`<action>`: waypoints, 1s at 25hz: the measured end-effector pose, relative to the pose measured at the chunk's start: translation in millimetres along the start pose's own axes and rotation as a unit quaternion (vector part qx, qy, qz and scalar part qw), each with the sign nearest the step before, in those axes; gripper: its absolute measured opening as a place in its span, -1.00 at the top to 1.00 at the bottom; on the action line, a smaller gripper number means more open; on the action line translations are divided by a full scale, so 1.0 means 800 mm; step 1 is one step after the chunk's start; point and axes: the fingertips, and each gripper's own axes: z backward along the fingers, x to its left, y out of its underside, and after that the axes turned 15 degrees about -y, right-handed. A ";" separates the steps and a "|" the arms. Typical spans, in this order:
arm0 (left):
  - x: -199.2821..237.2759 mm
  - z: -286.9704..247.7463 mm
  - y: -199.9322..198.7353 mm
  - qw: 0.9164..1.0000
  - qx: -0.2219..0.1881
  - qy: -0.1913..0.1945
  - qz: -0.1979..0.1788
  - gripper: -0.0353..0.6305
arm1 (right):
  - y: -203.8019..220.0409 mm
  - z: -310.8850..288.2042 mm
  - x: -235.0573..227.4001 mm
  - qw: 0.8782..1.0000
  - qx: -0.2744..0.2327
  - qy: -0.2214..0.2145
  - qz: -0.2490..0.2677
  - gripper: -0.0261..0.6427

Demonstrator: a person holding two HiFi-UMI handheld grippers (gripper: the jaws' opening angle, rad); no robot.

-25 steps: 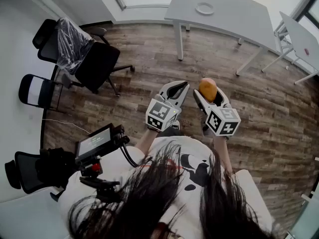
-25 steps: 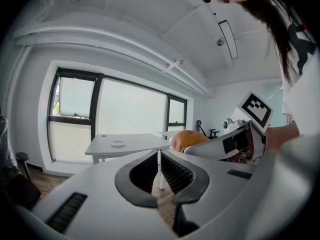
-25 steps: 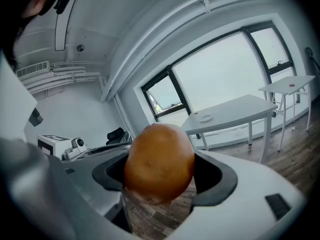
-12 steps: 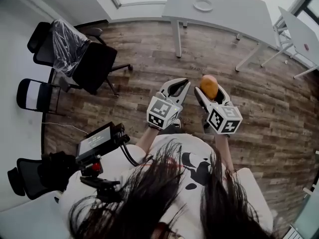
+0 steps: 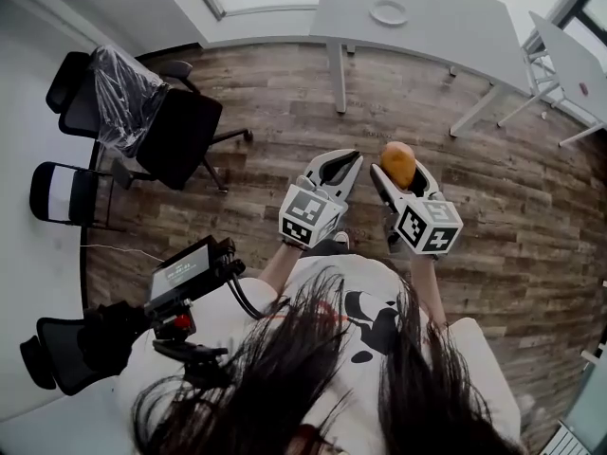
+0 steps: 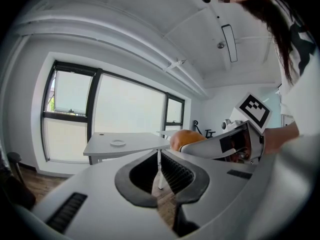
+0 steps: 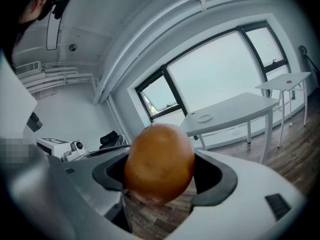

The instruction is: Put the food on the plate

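Observation:
An orange-brown potato (image 5: 398, 164) is clamped between the jaws of my right gripper (image 5: 399, 171), held in the air above the wooden floor. It fills the middle of the right gripper view, where the potato (image 7: 159, 163) sits in my right gripper (image 7: 160, 186). My left gripper (image 5: 336, 164) hangs just left of it, shut with nothing in it; the left gripper (image 6: 159, 171) shows its jaws together. The potato (image 6: 185, 137) appears at its right. A small white plate (image 5: 389, 12) lies on the grey table (image 5: 446, 27) far ahead; the plate (image 7: 203, 117) and the plate (image 6: 118, 143) show in both gripper views.
Black office chairs (image 5: 180, 126), one wrapped in plastic, stand at the left on the floor. A second white table (image 5: 574, 60) is at the far right. A black device with a screen (image 5: 185, 275) hangs near the person's body. Large windows (image 7: 220, 81) back the table.
Both grippers keep about the same pose, the potato still held. The head view has shifted slightly, so the chairs sit a little further left.

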 end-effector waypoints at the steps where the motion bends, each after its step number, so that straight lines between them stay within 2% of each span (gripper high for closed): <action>1: 0.003 0.000 0.002 1.000 0.001 0.002 0.001 0.88 | 0.000 -0.003 0.000 1.000 -0.003 0.002 -0.002 -0.18; 12: 0.032 -0.017 0.016 1.000 0.017 0.009 0.024 0.88 | 0.005 -0.029 -0.006 1.000 0.007 0.019 -0.017 -0.18; 17: 0.044 -0.077 0.020 0.999 0.030 0.014 0.033 0.88 | -0.011 -0.059 -0.057 0.999 0.016 0.023 -0.029 -0.18; 25: 0.055 -0.106 0.004 0.999 0.018 0.005 0.033 0.88 | -0.036 -0.084 -0.077 1.000 0.020 0.012 -0.012 -0.18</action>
